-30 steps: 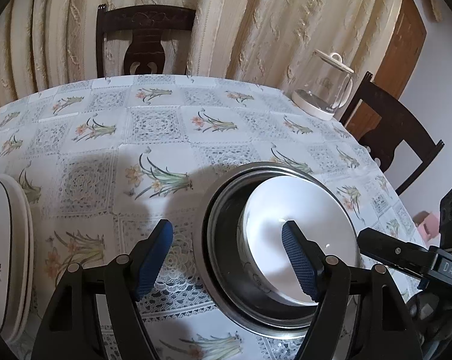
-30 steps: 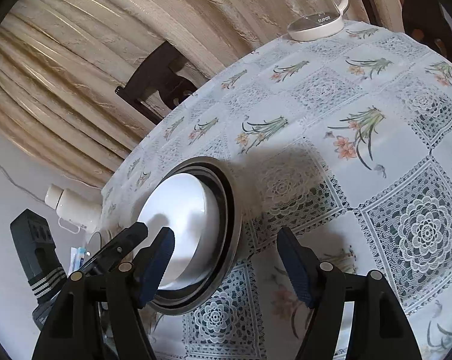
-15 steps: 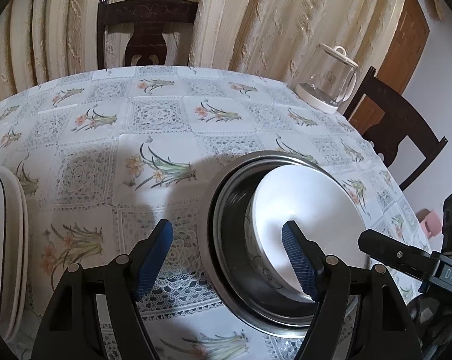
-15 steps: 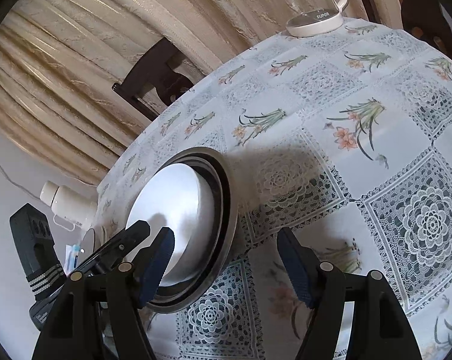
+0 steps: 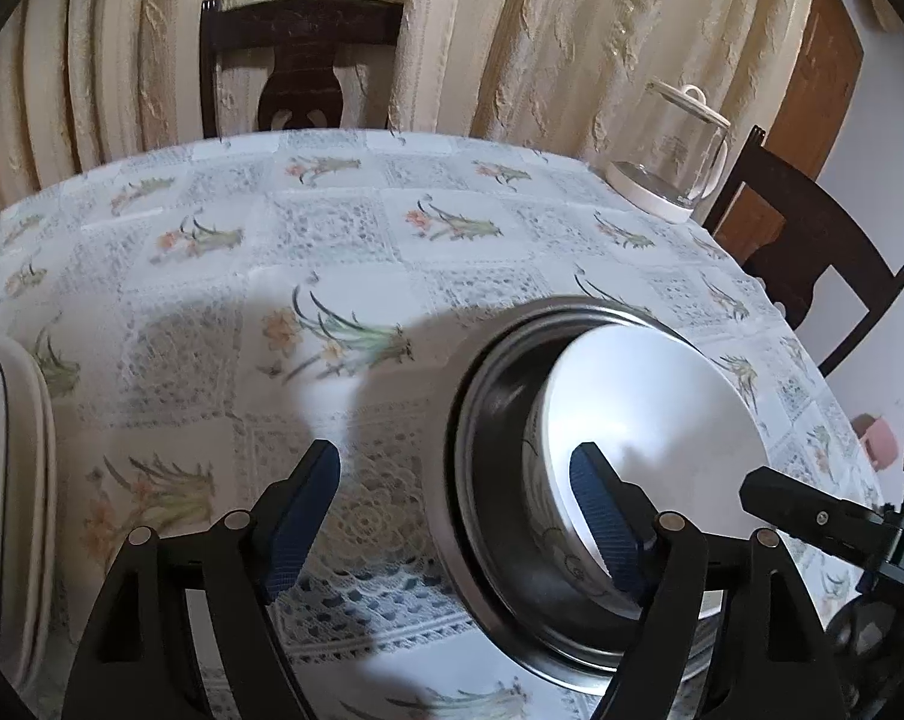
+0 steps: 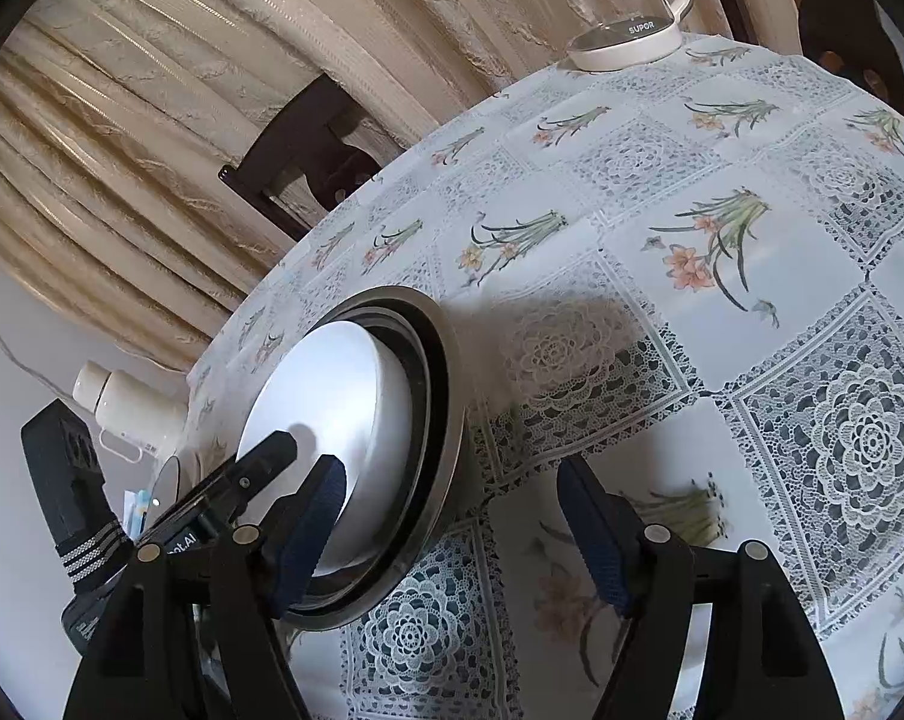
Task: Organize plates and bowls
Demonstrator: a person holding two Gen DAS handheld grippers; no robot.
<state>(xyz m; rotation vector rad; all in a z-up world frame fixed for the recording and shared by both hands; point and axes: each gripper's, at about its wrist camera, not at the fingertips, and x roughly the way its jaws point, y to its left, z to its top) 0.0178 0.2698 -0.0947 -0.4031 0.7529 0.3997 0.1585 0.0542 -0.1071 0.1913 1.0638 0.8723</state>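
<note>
Round table (image 5: pixel 356 222) under floral lace cloth, curtains behind. Left gripper (image 5: pixel 454 513): jaws open, empty, straddling the metal bowl's (image 5: pixel 481 540) rim. White bowl (image 5: pixel 649 420) nested inside. Right gripper (image 6: pixel 452 525): open, empty, beside the bowls. Plates (image 5: pixel 8 480) stacked far left; kettle (image 5: pixel 673 162) at far edge.

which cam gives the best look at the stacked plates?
Left wrist. The stacked plates sit at the table's left edge, with their layered rims and a bit of floral print visible, though the frame cuts them off. The right wrist view shows none of them; it faces the metal bowl and kettle.
</note>
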